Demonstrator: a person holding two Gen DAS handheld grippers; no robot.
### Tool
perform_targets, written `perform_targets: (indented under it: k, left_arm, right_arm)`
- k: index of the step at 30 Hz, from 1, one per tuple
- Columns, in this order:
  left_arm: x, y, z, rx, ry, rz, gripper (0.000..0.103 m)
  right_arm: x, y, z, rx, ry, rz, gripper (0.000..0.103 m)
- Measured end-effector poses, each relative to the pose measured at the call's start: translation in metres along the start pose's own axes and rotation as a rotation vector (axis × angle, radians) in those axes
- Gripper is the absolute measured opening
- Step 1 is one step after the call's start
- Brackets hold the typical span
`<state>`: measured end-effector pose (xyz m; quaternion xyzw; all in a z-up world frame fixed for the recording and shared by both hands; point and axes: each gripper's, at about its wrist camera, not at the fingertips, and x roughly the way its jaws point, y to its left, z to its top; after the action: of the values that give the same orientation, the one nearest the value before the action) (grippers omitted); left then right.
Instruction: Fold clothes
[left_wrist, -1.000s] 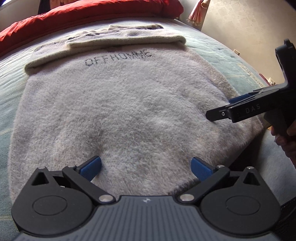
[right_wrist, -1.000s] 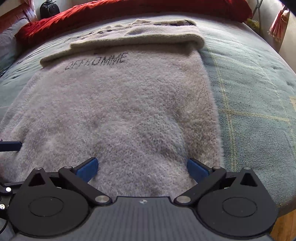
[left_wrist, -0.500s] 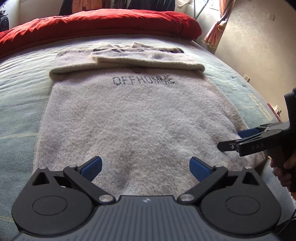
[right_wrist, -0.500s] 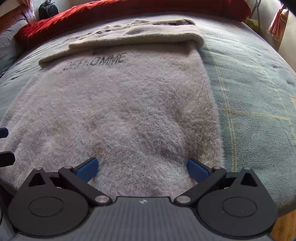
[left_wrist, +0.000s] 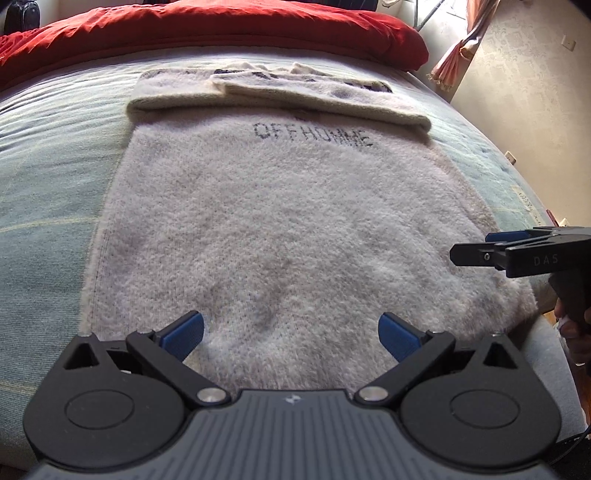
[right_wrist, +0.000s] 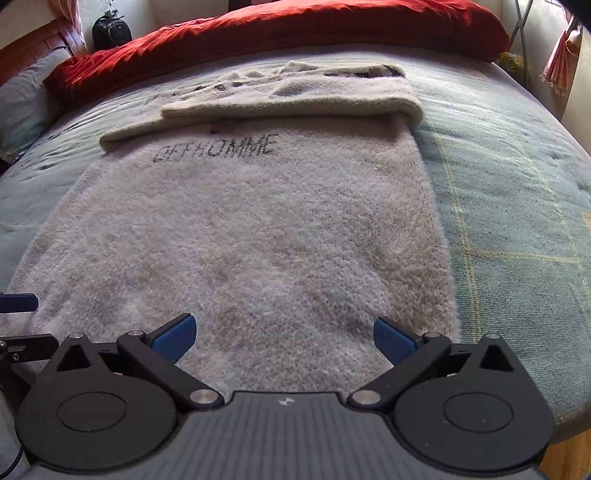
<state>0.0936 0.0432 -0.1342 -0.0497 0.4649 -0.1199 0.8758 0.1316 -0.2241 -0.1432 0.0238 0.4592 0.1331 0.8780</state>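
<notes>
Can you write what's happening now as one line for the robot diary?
sweater: flat on bed, sleeves folded | left gripper: open | right gripper: open

One fuzzy grey sweater (left_wrist: 280, 229) lies on one bed (left_wrist: 44, 177), with one line of dark lettering (left_wrist: 312, 134) across it. One red duvet (left_wrist: 207, 26) sits behind. Two grippers show, left (left_wrist: 291, 332) and right (right_wrist: 284, 336), each with two blue pads. One black bag (right_wrist: 110, 31) and one curtain (left_wrist: 456, 55) appear.
</notes>
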Motion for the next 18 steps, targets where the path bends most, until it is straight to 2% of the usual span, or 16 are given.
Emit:
perform_targets:
  k: [4, 7, 14, 18]
  left_arm:
    - [0.004, -0.002, -0.001, -0.007, 0.01, -0.004, 0.101]
    - [0.01, -0.001, -0.005, -0.019, 0.031, 0.019, 0.101]
    - [0.011, 0.001, -0.006, -0.027, 0.031, 0.018, 0.101]
    - [0.011, 0.0, -0.006, -0.005, 0.04, 0.022, 0.101]
  right_arm:
    - [0.009, 0.014, 0.002, -0.017, 0.025, 0.091, 0.103]
    - [0.014, 0.011, -0.005, 0.008, 0.05, 0.094, 0.103]
    - [-0.003, -0.036, -0.023, 0.187, 0.051, 0.114, 0.103]
    - [-0.013, -0.049, -0.021, 0.278, 0.039, 0.138, 0.103]
